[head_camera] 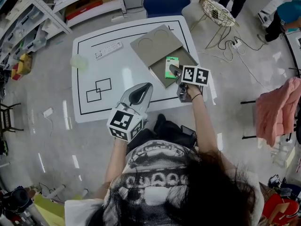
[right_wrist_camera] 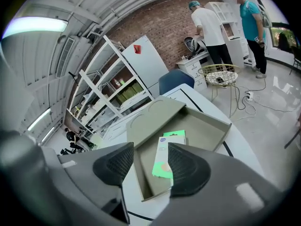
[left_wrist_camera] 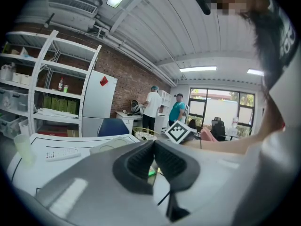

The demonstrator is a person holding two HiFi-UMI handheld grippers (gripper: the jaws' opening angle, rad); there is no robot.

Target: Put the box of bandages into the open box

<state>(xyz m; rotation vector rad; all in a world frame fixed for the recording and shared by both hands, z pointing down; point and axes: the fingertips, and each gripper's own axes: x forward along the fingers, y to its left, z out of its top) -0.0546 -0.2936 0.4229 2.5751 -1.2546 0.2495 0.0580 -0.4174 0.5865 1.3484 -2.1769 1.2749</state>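
1. Nearest us, the left gripper (left_wrist_camera: 154,142) hangs over the front edge of the tabletop (head_camera: 113,65). Its fingers look pressed together with nothing between them, though the steep angle makes us less than certain.
2. The right gripper (right_wrist_camera: 151,157) hovers above the near end of the open box (head_camera: 186,58). Its fingers are spread wide and touch nothing.
3. The box of bandages (head_camera: 171,66), green and white, lies flat on the floor of the open box, below the gap between the spread fingers.
4. The lid flap (head_camera: 155,44) lies folded back on the far side. A remote (head_camera: 108,50) rests further off on the tabletop, well apart from the work.
5. Our judgement is that the placing step looks done and the release is the step in hand. The next move calls only for lifting the right gripper straight up and back, clear of the box walls, without nudging the bandages.
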